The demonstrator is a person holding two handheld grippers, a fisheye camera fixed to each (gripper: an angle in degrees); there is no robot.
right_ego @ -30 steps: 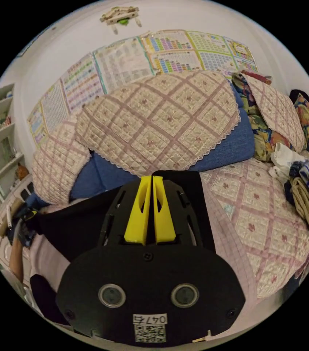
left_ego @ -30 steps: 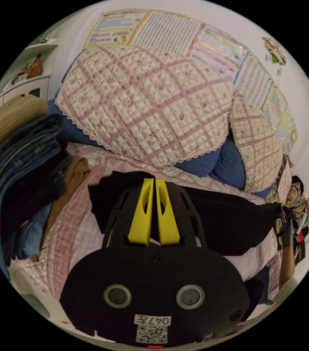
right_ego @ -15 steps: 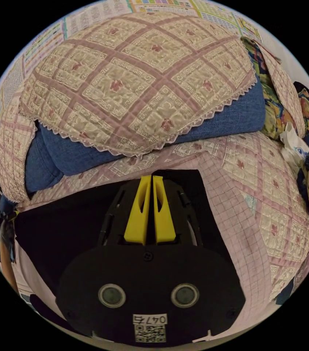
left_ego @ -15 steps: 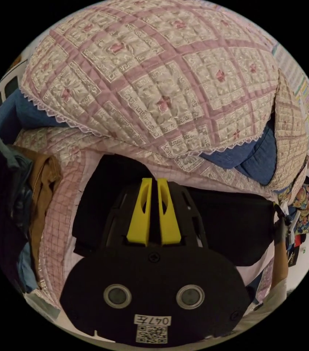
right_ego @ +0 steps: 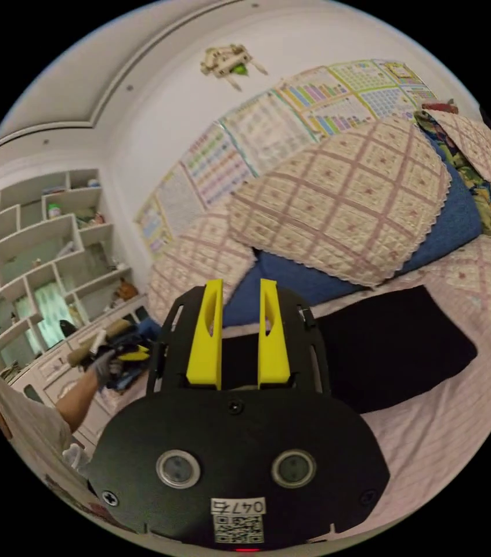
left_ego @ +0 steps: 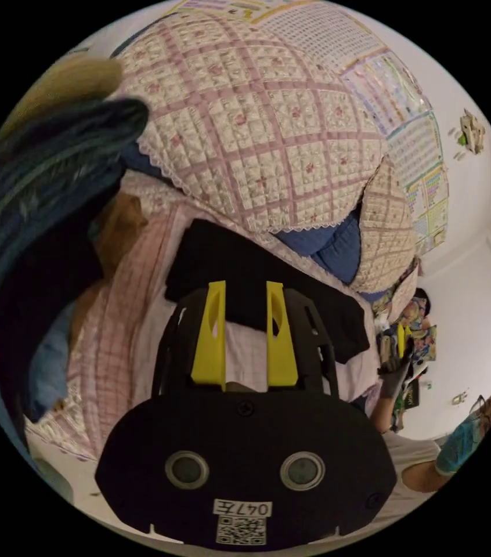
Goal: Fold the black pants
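The black pants [left_ego: 239, 270] lie folded in a flat band on the pink checked sheet [left_ego: 141, 313], just below the quilted cushions. My left gripper [left_ego: 245, 287] hovers above their near edge, its yellow jaws open with nothing between them. In the right gripper view the same pants [right_ego: 396, 342] stretch to the right, and my right gripper [right_ego: 241, 284] is open above their left end, holding nothing. A gloved hand carries the left gripper [right_ego: 126, 352] at the left of that view. The right gripper [left_ego: 399, 345] appears small at the right of the left gripper view.
A tall stack of folded jeans [left_ego: 36, 191] stands on the left, with a brown garment [left_ego: 121, 223] beside it. Quilted cushions [right_ego: 344, 203] on blue pillows [right_ego: 292, 281] back the sheet. White shelves [right_ego: 42, 232] line the wall. A person wearing a mask [left_ego: 460, 447] stands close by.
Both grippers were shut on the pants' edge; both are now open and drawn back. The pants have been let go and lie folded on the sheet.
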